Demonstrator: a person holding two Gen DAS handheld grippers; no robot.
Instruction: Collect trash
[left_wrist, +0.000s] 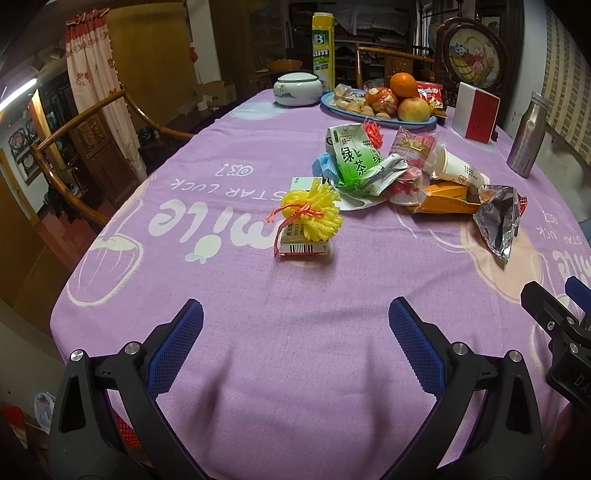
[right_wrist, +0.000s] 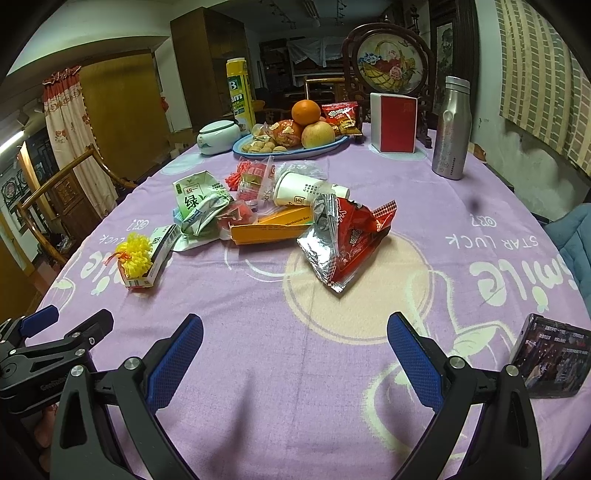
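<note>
tablecloth trash pile lies beyond both gaping hand-held grippers.

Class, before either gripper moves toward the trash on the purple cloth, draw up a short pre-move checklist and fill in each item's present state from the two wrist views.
1. Left gripper open, holding nothing: ok.
2. Right gripper open, holding nothing: ok.
3. Red snack bag nearest the right gripper, cloth between bare: ok.
4. Yellow foam net on its small carton, reachable by left: ok.
5. Phone close beside right gripper: not ok.
6. Trash bin in view: cannot tell.
</note>
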